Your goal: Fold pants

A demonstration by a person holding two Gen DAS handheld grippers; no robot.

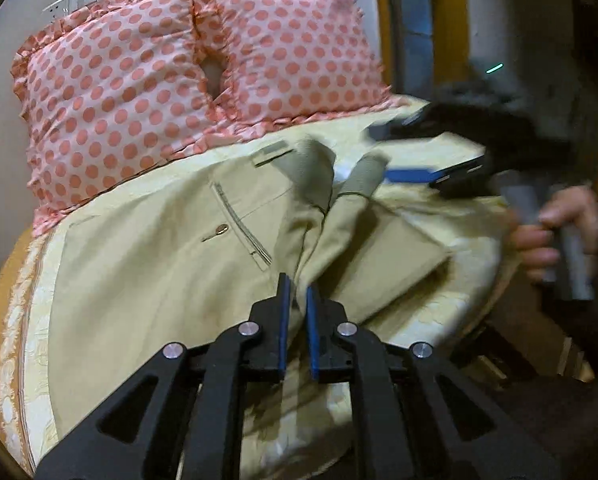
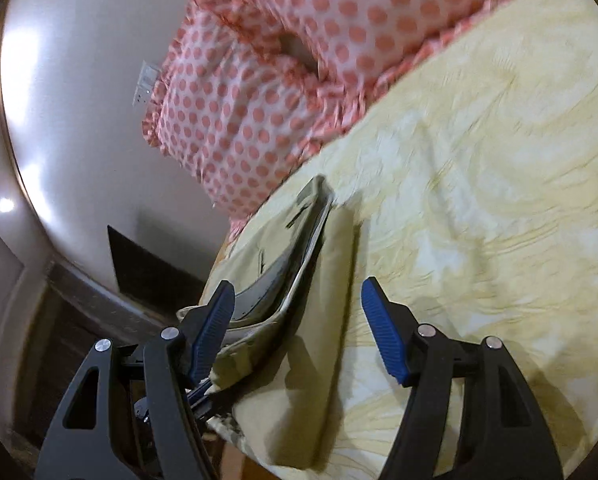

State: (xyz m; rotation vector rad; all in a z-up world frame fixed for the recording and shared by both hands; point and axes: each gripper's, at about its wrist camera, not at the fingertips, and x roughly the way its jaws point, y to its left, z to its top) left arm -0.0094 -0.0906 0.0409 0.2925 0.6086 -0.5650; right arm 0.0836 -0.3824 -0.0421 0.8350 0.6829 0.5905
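Observation:
Beige pants (image 1: 159, 264) lie on the yellow bedsheet (image 1: 431, 316), waistband toward the pillows, back pocket with a button facing up. My left gripper (image 1: 298, 292) is shut on a raised fold of the pants near the crotch seam. My right gripper (image 1: 383, 152) shows blurred in the left wrist view, jaws apart, above the waistband. In the right wrist view the right gripper (image 2: 297, 296) is open and empty over the pants (image 2: 299, 280), which lie at the bed's left edge.
Two pink polka-dot pillows (image 1: 179, 80) lie at the head of the bed against the wall. Bare yellow bedsheet (image 2: 479, 200) spreads right of the pants. The floor (image 2: 59, 312) drops off left of the bed.

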